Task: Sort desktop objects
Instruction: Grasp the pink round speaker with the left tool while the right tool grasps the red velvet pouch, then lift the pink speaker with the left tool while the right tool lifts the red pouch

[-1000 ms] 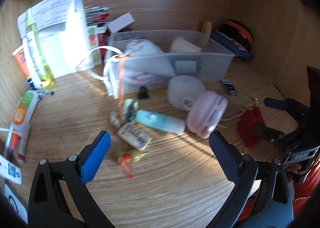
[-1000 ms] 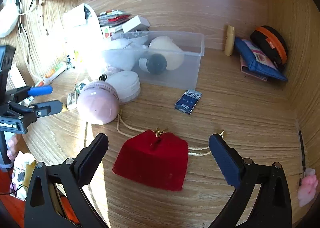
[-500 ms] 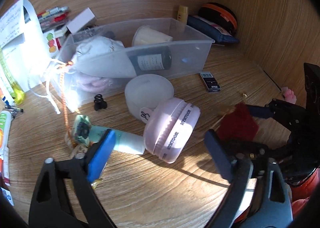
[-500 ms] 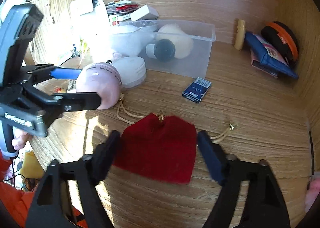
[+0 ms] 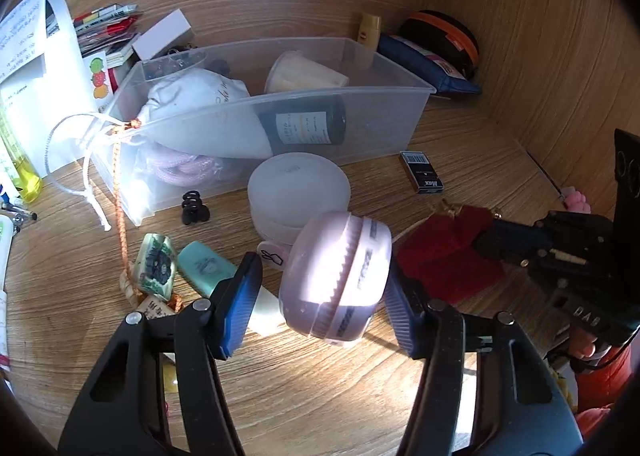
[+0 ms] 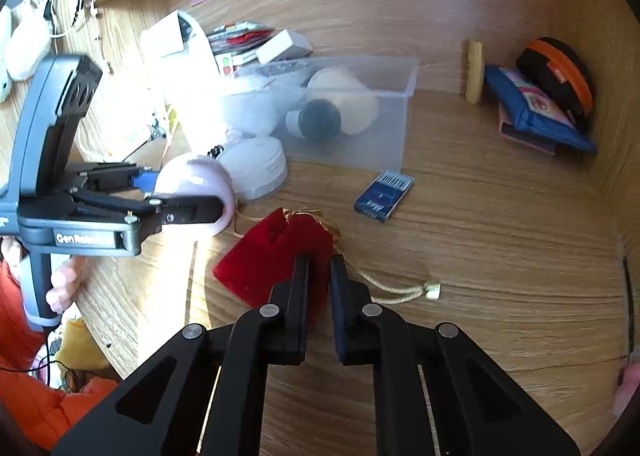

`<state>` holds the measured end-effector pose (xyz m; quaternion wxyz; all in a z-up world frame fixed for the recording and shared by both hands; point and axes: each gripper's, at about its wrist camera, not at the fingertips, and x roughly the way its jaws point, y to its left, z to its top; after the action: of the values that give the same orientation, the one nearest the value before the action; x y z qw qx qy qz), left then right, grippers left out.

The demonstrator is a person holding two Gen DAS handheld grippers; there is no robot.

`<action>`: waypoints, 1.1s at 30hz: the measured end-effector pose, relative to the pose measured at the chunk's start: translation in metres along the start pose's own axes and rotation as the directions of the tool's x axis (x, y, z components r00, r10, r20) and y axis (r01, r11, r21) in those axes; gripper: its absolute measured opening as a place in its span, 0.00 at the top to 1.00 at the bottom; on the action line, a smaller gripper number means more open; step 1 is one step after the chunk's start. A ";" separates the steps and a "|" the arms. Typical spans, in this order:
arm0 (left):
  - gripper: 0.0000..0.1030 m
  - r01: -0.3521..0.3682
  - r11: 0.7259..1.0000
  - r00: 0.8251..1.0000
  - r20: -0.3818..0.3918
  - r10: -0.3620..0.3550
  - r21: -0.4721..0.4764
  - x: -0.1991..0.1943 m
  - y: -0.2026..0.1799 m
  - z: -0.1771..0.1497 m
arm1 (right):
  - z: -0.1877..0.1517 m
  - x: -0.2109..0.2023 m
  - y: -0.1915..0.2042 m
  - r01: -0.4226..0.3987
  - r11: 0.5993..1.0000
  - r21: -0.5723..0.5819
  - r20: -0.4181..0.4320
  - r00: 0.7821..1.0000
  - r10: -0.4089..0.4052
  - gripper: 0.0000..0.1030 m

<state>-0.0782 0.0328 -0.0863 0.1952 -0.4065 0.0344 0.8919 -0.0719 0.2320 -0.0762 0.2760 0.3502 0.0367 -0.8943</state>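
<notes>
My left gripper [image 5: 320, 288] is open around a round pink case [image 5: 340, 276] on the wooden desk; its right finger touches the case, the left blue pad stands a little off. The case also shows in the right wrist view [image 6: 200, 183]. My right gripper [image 6: 319, 268] is shut on a red velvet pouch [image 6: 276, 256] with a gold cord [image 6: 396, 290]. The pouch also shows in the left wrist view [image 5: 444, 256]. A clear plastic bin [image 5: 392, 115] behind holds a white bag, a dark bottle and a cream cup.
A white round container [image 5: 298, 187] sits behind the pink case. A dark blue small box [image 5: 420, 175], a black hair clip [image 5: 192, 207], a teal tube [image 5: 206, 268] and charms lie around. Pouches [image 6: 540, 111] stand at the back right. Papers and bottles stand left.
My left gripper moved forward around the pink case and narrowed. My right gripper closed on the red pouch and bunched it up.
</notes>
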 end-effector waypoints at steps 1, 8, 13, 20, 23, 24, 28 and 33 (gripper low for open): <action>0.44 0.000 1.000 1.000 0.008 0.000 -0.002 -0.002 0.001 0.000 | 0.002 -0.003 -0.001 0.001 1.000 0.000 0.007 1.000 -0.001 0.92; 0.54 -0.016 1.000 0.999 0.047 0.015 0.019 -0.009 -0.005 -0.002 | 0.015 -0.024 -0.001 0.037 0.999 -0.011 0.061 0.998 -0.036 0.92; 0.55 -0.006 1.000 0.997 0.075 0.007 -0.016 -0.017 0.002 -0.002 | 0.023 -0.034 0.004 0.045 0.998 -0.040 0.077 0.996 -0.042 0.92; 0.55 0.003 0.999 0.991 0.132 0.003 -0.050 -0.035 0.011 -0.001 | 0.022 -0.011 0.007 0.031 0.999 -0.016 -0.035 0.999 -0.032 0.45; 0.55 0.007 0.999 0.989 0.148 0.001 -0.053 -0.041 0.013 -0.002 | 0.023 0.001 0.009 0.039 0.999 -0.025 -0.042 0.998 -0.040 0.40; 0.55 0.007 0.999 0.988 0.152 0.001 -0.053 -0.043 0.013 -0.002 | 0.023 0.005 0.010 0.037 0.999 -0.028 -0.057 0.998 -0.038 0.40; 0.55 0.002 0.998 0.984 0.178 0.009 -0.065 -0.049 0.017 -0.001 | 0.023 0.030 0.013 0.048 0.998 -0.030 -0.162 0.985 -0.052 0.40; 0.55 0.019 0.994 0.977 0.211 0.004 -0.109 -0.057 0.028 0.005 | 0.019 0.028 0.021 0.054 0.997 -0.063 -0.128 0.990 -0.061 0.63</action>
<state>-0.0580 -0.0106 -0.0436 0.1785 -0.3199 -0.0373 0.9297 -0.0891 0.1963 -0.0772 0.2575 0.3980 0.0912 -0.8758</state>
